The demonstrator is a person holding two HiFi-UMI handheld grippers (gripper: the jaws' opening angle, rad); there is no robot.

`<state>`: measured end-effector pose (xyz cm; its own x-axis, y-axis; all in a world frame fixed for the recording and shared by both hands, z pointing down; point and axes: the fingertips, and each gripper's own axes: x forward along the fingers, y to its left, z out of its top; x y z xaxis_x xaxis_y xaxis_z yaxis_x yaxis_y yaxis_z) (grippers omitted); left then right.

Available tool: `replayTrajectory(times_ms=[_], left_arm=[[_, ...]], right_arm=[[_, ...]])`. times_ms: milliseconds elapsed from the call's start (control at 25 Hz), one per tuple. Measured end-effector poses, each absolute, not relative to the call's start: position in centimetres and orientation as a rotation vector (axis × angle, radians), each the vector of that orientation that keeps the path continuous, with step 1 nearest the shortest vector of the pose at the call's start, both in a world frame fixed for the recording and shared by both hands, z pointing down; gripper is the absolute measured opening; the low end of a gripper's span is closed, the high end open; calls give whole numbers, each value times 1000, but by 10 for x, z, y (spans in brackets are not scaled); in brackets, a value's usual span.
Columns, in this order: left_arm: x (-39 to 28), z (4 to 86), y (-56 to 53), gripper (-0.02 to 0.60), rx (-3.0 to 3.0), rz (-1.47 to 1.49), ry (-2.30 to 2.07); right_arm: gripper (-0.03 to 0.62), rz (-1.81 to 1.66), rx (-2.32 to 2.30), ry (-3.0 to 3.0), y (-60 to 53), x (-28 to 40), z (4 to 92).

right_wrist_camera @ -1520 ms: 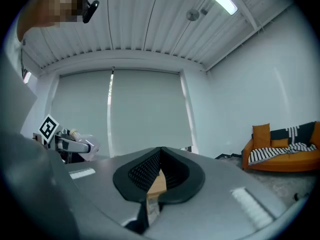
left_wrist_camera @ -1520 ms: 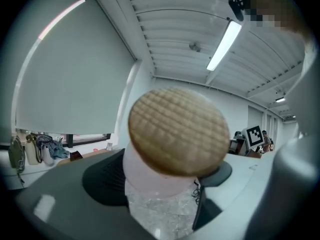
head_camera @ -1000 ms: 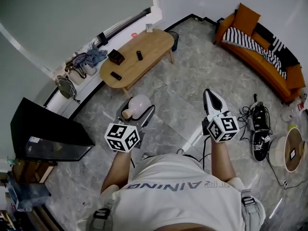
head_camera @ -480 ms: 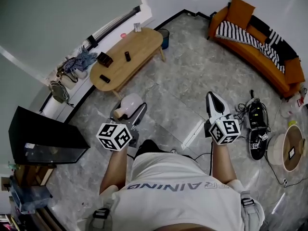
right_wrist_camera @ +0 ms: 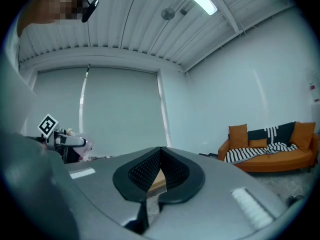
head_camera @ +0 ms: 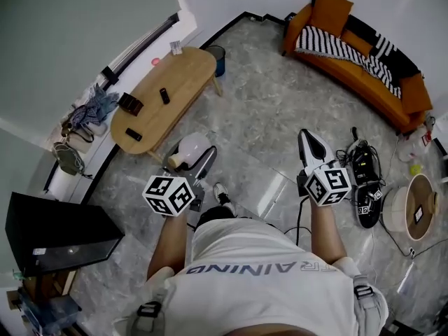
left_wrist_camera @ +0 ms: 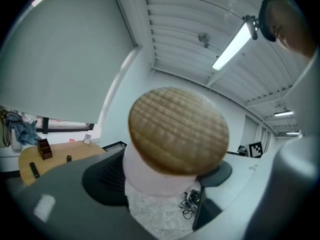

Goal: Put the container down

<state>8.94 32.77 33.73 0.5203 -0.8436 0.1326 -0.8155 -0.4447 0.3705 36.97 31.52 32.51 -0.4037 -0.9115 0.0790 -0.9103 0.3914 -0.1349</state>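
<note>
Head view shows the wooden desk (head_camera: 183, 74) has shifted left as you move, while your left tongs (head_camera: 192, 164) stay clenched on the cork-lidded container (head_camera: 194, 146), held in the air over the floor, short of the desk. Your right tongs (head_camera: 312, 144) are pressed together with nothing in them, so the put-down is still ahead.

White T-shirt (head_camera: 269, 285), grey lettering (head_camera: 260, 267); buckled straps (head_camera: 148, 311) at 7 and 5 o'clock. Left claw (head_camera: 194, 154), right claw (head_camera: 306, 134): grey, with black-and-white marker cubes (head_camera: 169, 195).

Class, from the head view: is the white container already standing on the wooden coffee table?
No, the container is gripped in the left tongs over the floor, apart from the coffee table.
</note>
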Motion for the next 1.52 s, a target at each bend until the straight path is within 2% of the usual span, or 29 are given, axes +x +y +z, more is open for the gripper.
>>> replayTrajectory(times_ms=[200, 720, 1120, 1520], left_arm=[[54, 346, 257, 399, 2382, -79, -1400], [-42, 360, 114, 399, 2313, -34, -1448], [-48, 377, 17, 399, 2226, -36, -1507], [-19, 365, -143, 399, 2145, -18, -1670]], right_arm=[[15, -77, -1736, 2743, 244, 319, 315], [15, -218, -1608, 2817, 74, 206, 334], [15, -219, -1495, 2839, -43, 198, 342], [15, -273, -1308, 2901, -237, 223, 343]])
